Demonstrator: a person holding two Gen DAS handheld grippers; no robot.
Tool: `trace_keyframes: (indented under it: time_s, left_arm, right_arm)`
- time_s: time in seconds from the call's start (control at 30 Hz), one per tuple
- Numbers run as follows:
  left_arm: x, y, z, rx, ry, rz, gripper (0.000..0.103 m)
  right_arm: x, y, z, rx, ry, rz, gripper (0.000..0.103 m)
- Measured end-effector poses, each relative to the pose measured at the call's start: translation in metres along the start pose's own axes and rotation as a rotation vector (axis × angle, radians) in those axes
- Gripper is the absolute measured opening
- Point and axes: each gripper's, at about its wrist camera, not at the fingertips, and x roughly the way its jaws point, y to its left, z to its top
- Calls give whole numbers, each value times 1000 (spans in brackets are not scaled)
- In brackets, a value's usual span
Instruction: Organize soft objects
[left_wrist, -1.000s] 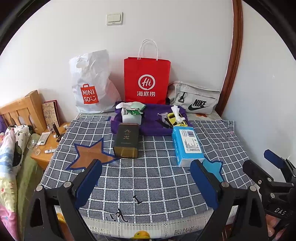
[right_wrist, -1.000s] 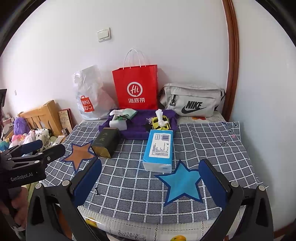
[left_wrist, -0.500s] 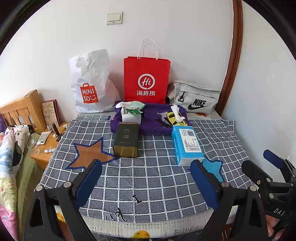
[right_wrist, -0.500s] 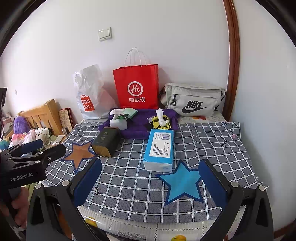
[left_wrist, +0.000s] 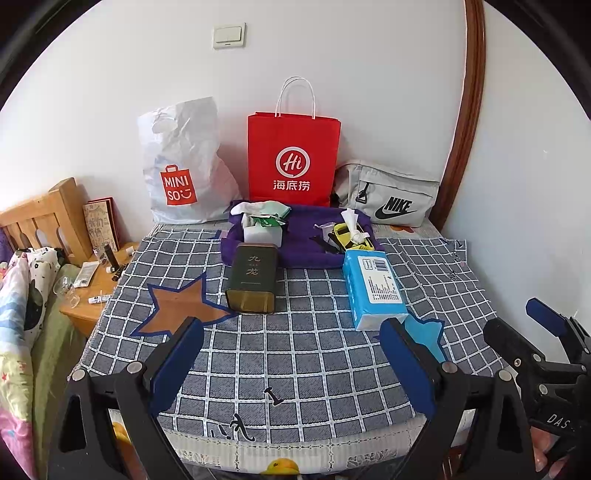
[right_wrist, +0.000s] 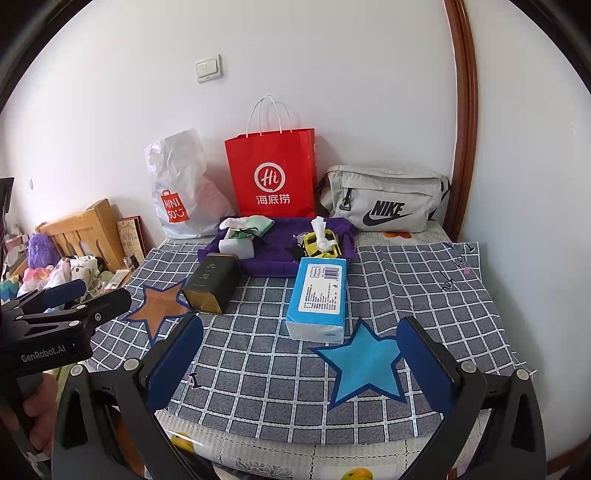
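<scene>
Both sets of jaws spread wide, empty, low in frame. Blue tissue pack (right_wrist: 317, 298) flat at centre, dark tea tin (left_wrist: 252, 277) centre-left on checked cloth (left_wrist: 295, 350).

A white Miniso bag (left_wrist: 181, 166) and a grey Nike pouch (left_wrist: 388, 195) are being flanked around the red paper bag (left_wrist: 293, 158), left and right.

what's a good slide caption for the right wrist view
Open right gripper hovers over a checked cloth facing a blue tissue pack and dark tin.
</scene>
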Motion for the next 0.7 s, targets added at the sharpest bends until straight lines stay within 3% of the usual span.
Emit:
trace_keyframes:
  time_s: [0.7]
  left_arm:
    - [0,-1,-3,-1,1,7,97]
  right_arm:
    - [0,0,0,0,1,1,103]
